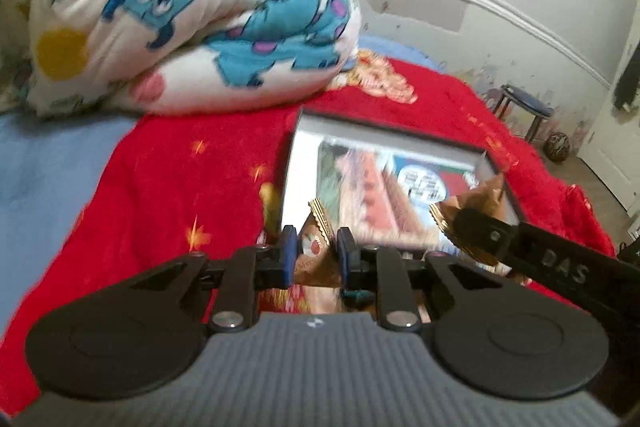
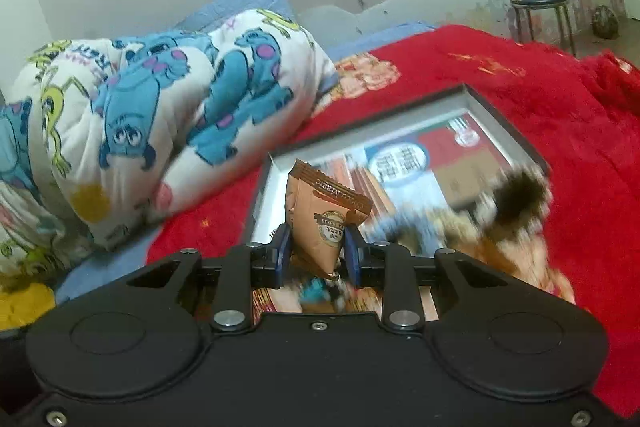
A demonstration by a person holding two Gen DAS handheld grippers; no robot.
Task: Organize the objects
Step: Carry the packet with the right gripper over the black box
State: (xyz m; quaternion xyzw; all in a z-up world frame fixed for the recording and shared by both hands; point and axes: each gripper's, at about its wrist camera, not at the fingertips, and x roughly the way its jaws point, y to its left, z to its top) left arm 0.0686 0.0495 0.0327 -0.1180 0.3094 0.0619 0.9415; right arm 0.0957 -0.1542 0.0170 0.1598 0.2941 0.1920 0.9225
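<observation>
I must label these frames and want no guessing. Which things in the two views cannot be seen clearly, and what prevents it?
- Left wrist view: picture on the box bottom is motion-blurred; print unreadable.
- Left wrist view: snack packet in the left gripper is partly hidden by its fingers.
- Right wrist view: dark fuzzy thing at the box is smeared; unidentifiable.
- Right wrist view: items below the right gripper and its packet are blurred and covered.

The blanket [image 2: 520,99] at right is plush red pile. The quilt [image 2: 168,99] at left is soft printed cloth. The sachet [image 2: 320,223], centre, is matt brown foil with crimped edges. The stool [image 2: 540,11], upper right, has shiny metal legs.
</observation>
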